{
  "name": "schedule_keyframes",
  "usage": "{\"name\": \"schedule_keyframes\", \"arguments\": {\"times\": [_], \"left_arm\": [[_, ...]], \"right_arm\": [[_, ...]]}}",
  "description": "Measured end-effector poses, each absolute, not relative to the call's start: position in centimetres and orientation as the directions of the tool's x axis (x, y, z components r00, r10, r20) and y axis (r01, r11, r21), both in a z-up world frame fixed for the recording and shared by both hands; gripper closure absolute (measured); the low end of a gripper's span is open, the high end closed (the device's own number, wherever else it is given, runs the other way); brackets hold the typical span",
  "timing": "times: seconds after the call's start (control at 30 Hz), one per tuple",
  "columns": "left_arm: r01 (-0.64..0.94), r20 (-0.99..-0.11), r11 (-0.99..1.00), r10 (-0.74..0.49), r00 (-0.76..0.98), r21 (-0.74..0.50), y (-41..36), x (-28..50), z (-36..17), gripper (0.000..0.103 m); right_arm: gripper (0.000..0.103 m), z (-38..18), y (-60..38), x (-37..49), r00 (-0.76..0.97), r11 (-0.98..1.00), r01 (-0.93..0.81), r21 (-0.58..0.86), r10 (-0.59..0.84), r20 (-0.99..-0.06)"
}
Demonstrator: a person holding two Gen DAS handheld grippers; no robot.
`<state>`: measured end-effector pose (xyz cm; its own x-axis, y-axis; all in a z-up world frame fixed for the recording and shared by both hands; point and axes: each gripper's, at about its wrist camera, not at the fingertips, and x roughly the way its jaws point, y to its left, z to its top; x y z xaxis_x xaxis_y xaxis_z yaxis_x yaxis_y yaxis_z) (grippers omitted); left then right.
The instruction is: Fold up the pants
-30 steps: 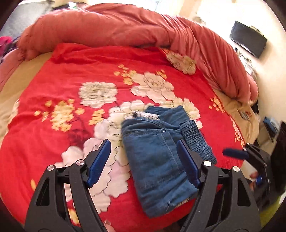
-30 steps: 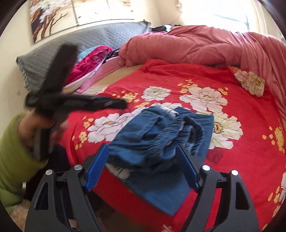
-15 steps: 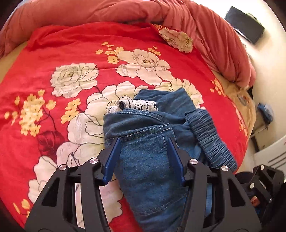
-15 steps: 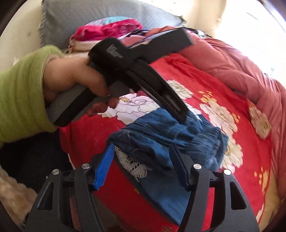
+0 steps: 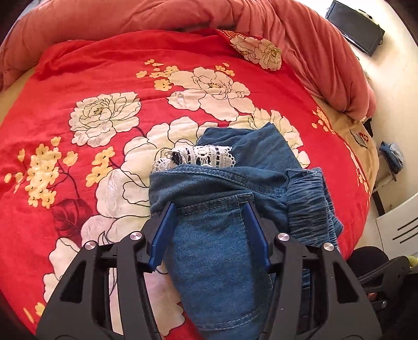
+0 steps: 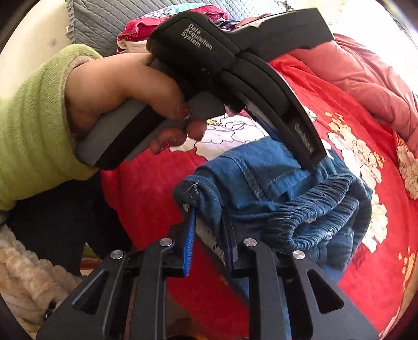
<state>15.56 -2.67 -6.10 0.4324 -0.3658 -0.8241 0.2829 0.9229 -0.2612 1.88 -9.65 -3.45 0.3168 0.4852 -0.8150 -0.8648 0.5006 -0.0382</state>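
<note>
Blue denim pants (image 5: 216, 251) lie bunched near the front edge of a red floral bedspread (image 5: 78, 78), with white lace trim (image 5: 201, 154) and a gathered waistband (image 5: 305, 204) showing. My left gripper (image 5: 209, 222) straddles a folded denim layer and its blue pads press both sides of it. In the right wrist view the pants (image 6: 274, 170) hang over the bed edge. My right gripper (image 6: 210, 230) is closing on a frayed denim edge that sits between its pads. A hand in a green sleeve (image 6: 31, 125) holds the left gripper (image 6: 311, 162) down on the denim.
A salmon quilt (image 5: 183, 18) is heaped along the far side of the bed. A black screen (image 5: 355, 28) hangs on the wall at right, with white furniture (image 5: 399, 222) below it. A grey headboard (image 6: 104, 21), piled clothes (image 6: 141, 28) and a cream fluffy rug (image 6: 23, 274) show in the right wrist view.
Both grippers came down onto the pants. The left jaws narrowed around the denim fold, then held still. The right gripper rolled, moved to the bed edge, and its jaws closed on the denim edge.
</note>
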Motion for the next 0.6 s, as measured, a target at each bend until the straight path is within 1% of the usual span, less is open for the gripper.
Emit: {"name": "schedule_keyframes", "arguments": {"times": [0.17, 0.23, 0.47, 0.53, 0.6], "left_arm": [[0.279, -0.82, 0.922, -0.372, 0.435, -0.27, -2.6, 15.6, -6.1, 0.057], [0.277, -0.82, 0.922, -0.373, 0.435, -0.272, -2.5, 15.6, -6.1, 0.057], [0.276, -0.818, 0.922, -0.372, 0.44, -0.271, -2.4, 15.5, -6.1, 0.056], [0.273, -0.812, 0.922, -0.376, 0.446, -0.276, -2.4, 15.5, -6.0, 0.056], [0.267, -0.802, 0.918, -0.389, 0.453, -0.294, -2.2, 15.3, -5.7, 0.055]], "right_arm": [[0.085, -4.4, -10.0, 1.4, 0.299, 0.504, -0.863, -0.011, 0.495, -0.815], [0.083, -4.7, -10.3, 1.5, 0.29, 0.506, -0.862, 0.006, 0.504, -0.814], [0.082, -4.8, -10.5, 1.8, 0.285, 0.502, -0.865, 0.013, 0.513, -0.81], [0.078, -4.5, -10.6, 1.6, 0.287, 0.498, -0.867, 0.014, 0.522, -0.803], [0.069, -3.6, -11.1, 1.5, 0.295, 0.498, -0.867, 0.022, 0.547, -0.784]]}}
